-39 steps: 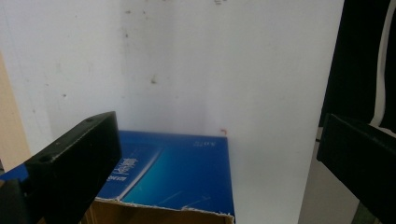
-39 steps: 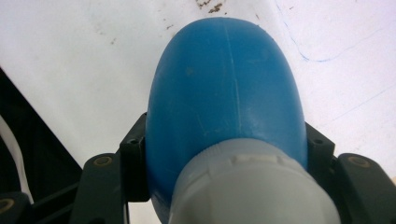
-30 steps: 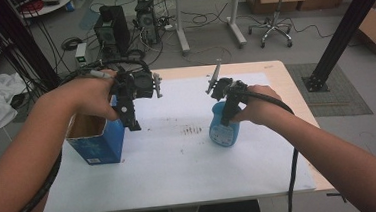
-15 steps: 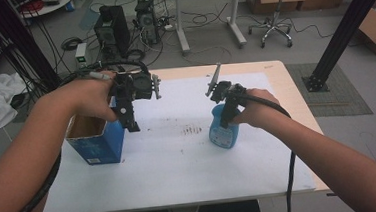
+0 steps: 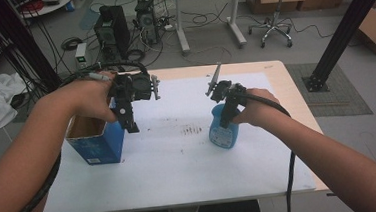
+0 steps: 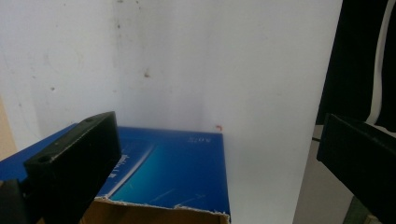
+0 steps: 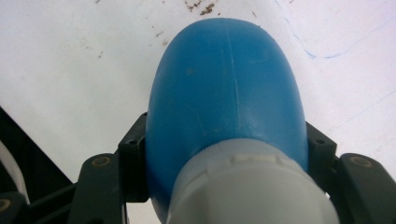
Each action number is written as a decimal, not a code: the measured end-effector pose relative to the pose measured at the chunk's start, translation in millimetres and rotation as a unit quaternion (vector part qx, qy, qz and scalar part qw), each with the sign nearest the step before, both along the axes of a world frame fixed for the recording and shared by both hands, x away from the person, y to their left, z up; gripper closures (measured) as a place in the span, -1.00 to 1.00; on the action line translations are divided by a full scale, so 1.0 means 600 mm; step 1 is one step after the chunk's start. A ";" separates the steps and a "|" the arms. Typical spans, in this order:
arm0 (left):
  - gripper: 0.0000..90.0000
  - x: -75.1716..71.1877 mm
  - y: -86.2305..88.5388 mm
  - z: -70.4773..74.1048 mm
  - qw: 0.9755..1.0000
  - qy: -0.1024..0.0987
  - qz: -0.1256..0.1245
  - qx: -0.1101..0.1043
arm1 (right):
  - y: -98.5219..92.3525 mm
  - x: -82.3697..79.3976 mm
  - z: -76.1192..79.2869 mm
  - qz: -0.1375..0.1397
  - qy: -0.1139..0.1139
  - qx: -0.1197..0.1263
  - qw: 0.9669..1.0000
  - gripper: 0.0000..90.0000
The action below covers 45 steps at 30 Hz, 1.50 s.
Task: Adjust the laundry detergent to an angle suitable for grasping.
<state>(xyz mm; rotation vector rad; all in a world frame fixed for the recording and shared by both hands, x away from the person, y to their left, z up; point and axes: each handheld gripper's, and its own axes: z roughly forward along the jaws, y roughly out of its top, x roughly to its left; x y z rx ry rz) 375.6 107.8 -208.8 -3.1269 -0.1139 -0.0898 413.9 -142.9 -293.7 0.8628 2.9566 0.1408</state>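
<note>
Toward the right half of the desk (image 5: 276, 180), on its white sheet, a blue plastic bottle (image 5: 224, 131) with a pale screw cap stands upright, and the right gripper (image 5: 228, 114) comes down on it from above with its jaws clamped on the bottle's shoulder just below the cap; in the right gripper view the black jaws press against both flanks of the blue body (image 7: 226, 98), so the bottle's long axis runs straight away from the jaws, down to the sheet. Well apart from it, by the desk's left edge, an open blue carton (image 5: 95, 140) stands with its brown inside showing. The left gripper (image 5: 127, 121) hangs over the carton's right-hand rim, jaws pointing down and spread wide with nothing between them; in the left gripper view the torn top edge of the carton (image 6: 177, 172) lies below and between the two jaws, untouched. The right hand (image 5: 256, 108) is therefore the one that has the bottle, and the carton lies to its left across a bare stretch of the sheet marked with a few dark specks (image 5: 193, 130). The right forearm reaches in low from the near right corner, wrist bent so the gripper points steeply down; the left forearm crosses the near left corner, hand raised above the carton. My reading is that the coming move turns on lifting the bottle clear and carrying it leftward to the carton's mouth.
</note>
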 end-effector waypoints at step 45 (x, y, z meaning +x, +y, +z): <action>-1.00 0.012 -0.009 -0.011 1.000 0.014 -0.001 0.007 | -0.028 -0.015 0.033 0.080 -0.026 0.036 0.996 -0.53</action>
